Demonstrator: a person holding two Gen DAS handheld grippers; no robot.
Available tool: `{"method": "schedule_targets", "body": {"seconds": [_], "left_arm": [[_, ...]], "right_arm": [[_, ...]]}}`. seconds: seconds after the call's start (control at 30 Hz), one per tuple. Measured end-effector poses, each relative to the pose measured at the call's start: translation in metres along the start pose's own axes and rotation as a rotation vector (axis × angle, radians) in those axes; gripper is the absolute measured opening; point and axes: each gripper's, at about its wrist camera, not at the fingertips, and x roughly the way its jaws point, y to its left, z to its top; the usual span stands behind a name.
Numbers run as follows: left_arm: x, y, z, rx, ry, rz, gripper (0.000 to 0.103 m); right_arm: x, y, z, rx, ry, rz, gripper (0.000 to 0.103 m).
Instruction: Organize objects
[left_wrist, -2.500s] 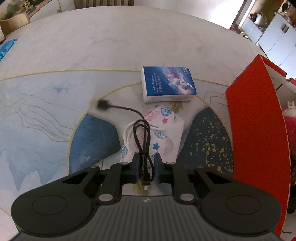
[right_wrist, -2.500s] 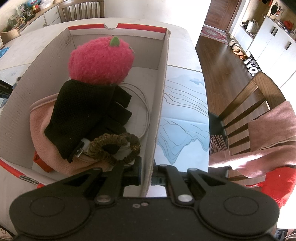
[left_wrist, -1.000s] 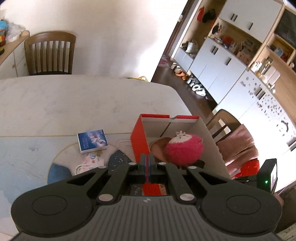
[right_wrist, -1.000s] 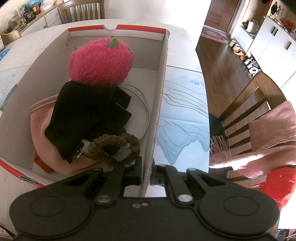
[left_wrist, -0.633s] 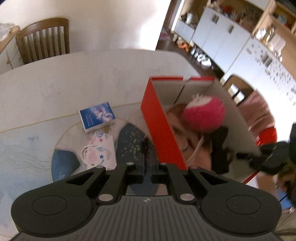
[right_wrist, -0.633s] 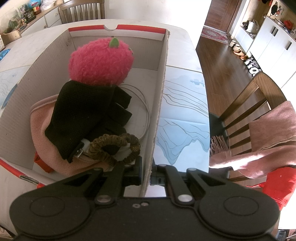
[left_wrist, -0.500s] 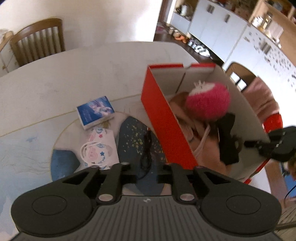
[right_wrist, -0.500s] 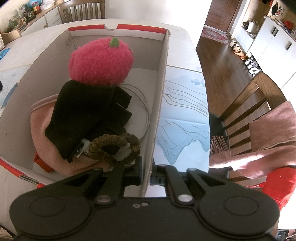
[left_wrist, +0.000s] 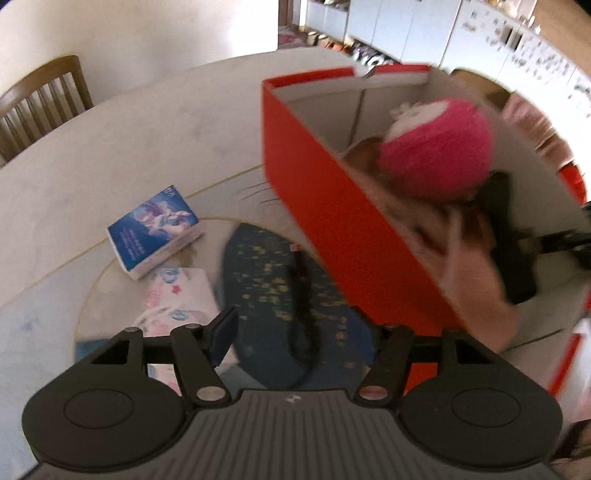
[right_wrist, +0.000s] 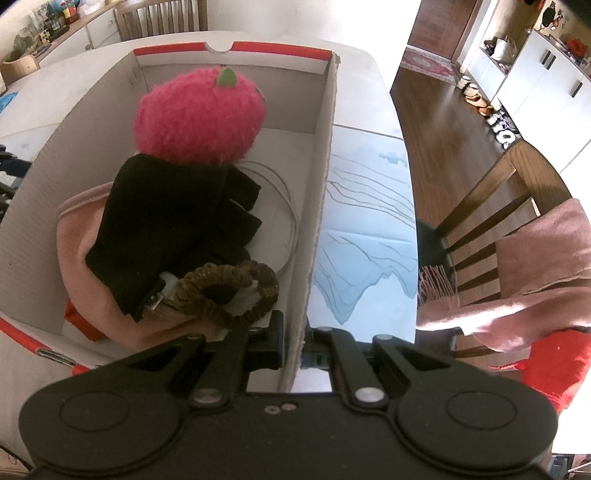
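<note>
Now black cable (left_wrist: 303, 310) lies loose on dark blue mat patch, just outside red box (left_wrist: 343, 225), between spread fingers of left gripper (left_wrist: 299, 332); jaws have just been opening, pads clear of it. Tissue pack (left_wrist: 153, 229) and mask (left_wrist: 177, 295) lie nearby on table (left_wrist: 129, 147). Right gripper (right_wrist: 293, 345) clamped on box wall (right_wrist: 317, 206); plush (right_wrist: 199, 118), glove (right_wrist: 177, 221), scrunchie (right_wrist: 229, 284) inside.

Black gripper (left_wrist: 299, 332), silver screws, ribbed housing.
</note>
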Motion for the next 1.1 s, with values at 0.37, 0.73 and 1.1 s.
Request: {"method": "schedule_targets", "body": {"seconds": [0.37,0.73,1.1], "left_arm": [[0.027,0.003,0.005,0.021,0.031,-0.009,0.063],[0.041,-0.002,0.011,0.051,0.058,-0.013,0.033],[0.030,-0.004,0.007,0.024,0.040,-0.008,0.010]], "right_arm": [[0.002,-0.003,-0.002,0.014,0.013,-0.008,0.005],[0.001,-0.004,-0.002,0.021,0.013,-0.004,0.005],[0.002,-0.004,-0.003,0.019,0.007,-0.001,0.004]]}}
